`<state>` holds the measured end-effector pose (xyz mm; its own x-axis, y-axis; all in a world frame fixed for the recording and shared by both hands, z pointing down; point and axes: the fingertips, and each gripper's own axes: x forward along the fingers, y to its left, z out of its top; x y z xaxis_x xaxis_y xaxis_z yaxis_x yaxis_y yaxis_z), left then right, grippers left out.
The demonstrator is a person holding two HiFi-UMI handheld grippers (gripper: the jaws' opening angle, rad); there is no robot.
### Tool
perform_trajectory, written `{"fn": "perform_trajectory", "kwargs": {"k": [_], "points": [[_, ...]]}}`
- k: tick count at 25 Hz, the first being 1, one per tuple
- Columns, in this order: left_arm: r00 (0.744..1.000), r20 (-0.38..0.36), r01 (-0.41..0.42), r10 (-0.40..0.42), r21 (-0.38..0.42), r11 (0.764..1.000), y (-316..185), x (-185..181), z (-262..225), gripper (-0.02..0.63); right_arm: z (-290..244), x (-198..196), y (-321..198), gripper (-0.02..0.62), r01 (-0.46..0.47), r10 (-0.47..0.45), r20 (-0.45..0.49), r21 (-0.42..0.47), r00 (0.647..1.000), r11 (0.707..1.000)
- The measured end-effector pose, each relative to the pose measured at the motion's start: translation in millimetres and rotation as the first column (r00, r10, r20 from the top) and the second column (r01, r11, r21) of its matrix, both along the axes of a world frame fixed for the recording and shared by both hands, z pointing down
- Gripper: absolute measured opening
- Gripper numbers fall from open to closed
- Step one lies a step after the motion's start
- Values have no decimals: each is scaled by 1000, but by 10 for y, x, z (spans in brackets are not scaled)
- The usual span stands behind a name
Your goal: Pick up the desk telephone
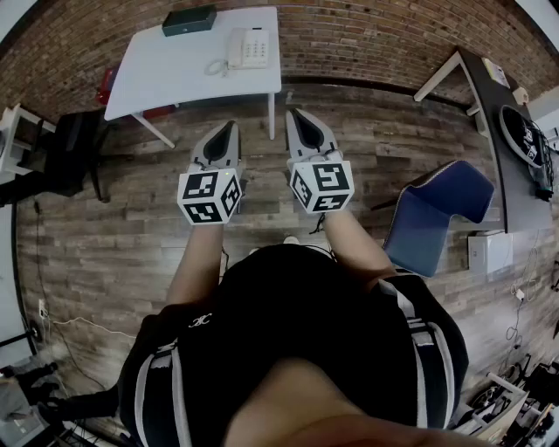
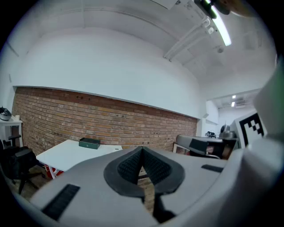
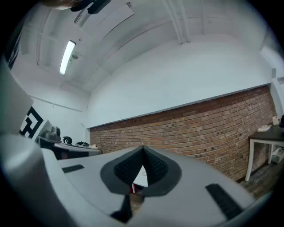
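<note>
A white tabletop [image 1: 175, 74] stands on the plank floor [image 1: 113, 227], well ahead of the left gripper [image 1: 229, 127]. On it a white desk telephone [image 1: 249, 48] lies almost straight ahead of that gripper. A dark green box [image 1: 189, 20] lies farther off, to the left.

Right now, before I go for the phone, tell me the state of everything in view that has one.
Left gripper: shut, empty, over the floor.
Right gripper: shut, empty, over the floor.
Desk telephone: untouched on the white table, handset seemingly on its cradle.
Green box: closed, on the same table.
Blue chair: unoccupied.
</note>
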<state>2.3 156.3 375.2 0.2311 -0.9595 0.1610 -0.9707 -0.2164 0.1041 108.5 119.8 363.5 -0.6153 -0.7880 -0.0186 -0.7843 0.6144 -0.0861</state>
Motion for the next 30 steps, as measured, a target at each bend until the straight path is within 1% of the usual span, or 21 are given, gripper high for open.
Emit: {"fn": "perform_trajectory", "kwargs": {"k": [4, 6, 10, 22, 27, 30], "points": [[1000, 9, -11, 11, -2, 1000, 119, 19, -3, 2, -13, -40, 81, -2, 0, 0, 0, -3, 1000, 1000], [1000, 7, -11, 11, -2, 1000, 162, -15, -12, 2, -29, -74, 124, -2, 2, -2, 17, -4, 1000, 1000], [1000, -3, -2, 2, -3, 1000, 236, -139, -38, 2, -80, -150, 201, 0, 7, -7, 50, -3, 999, 1000], [1000, -1, -20, 20, 22, 1000, 477, -640, -39, 2, -49, -611, 513, 0, -20, 19, 53, 20, 998, 1000], [999, 0, -45, 45, 12, 999, 575, -757, 28, 2, -18, -713, 661, 0, -41, 39, 56, 25, 998, 999], [999, -9, -48, 48, 23, 999, 577, -810, 14, 2, -28, -707, 624, 0, -60, 58, 62, 26, 996, 998]]}}
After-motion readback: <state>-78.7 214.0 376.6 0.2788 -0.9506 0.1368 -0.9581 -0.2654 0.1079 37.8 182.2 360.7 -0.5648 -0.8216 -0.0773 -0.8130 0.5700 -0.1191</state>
